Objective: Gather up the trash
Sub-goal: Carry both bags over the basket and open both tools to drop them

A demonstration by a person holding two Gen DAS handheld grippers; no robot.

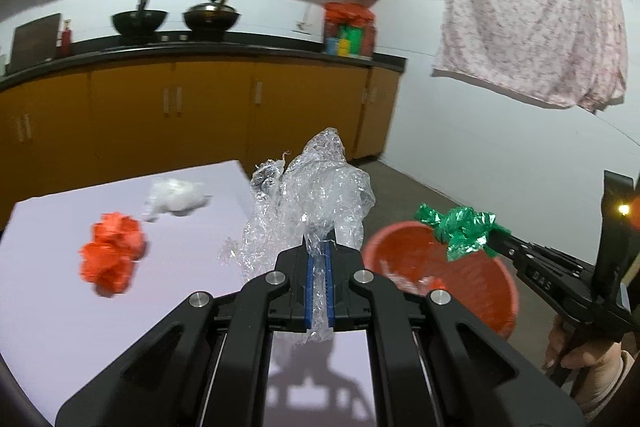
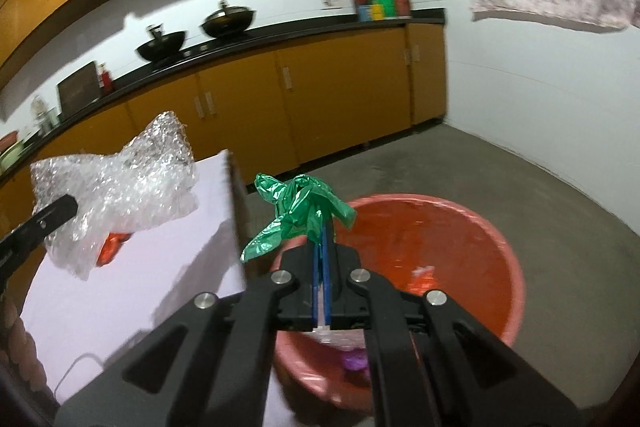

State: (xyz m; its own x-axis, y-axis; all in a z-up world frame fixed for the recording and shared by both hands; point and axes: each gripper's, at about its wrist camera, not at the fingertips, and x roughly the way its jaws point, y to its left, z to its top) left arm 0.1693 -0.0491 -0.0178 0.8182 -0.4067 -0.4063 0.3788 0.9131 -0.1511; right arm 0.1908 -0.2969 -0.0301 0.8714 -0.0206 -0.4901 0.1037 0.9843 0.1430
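on the counter (image 1: 60, 307) lie an orange wad (image 1: 112, 257) and a white wad (image 1: 176, 201); the left hand-held gripper (image 1: 319, 251) clamps clear plastic wrap (image 1: 316, 195); the right hand-held gripper (image 2: 321, 239) pinches green foil (image 2: 300, 211) above the red bucket (image 2: 480, 227) on the floor.

Left wrist view close over the white table (image 1: 60, 307), facing the counter (image 1: 200, 47), right wrist view tilted, above the red basin (image 2: 500, 259), both sharing basin, table edge, cabinets (image 2: 320, 99), hanging cloth (image 1: 532, 15)
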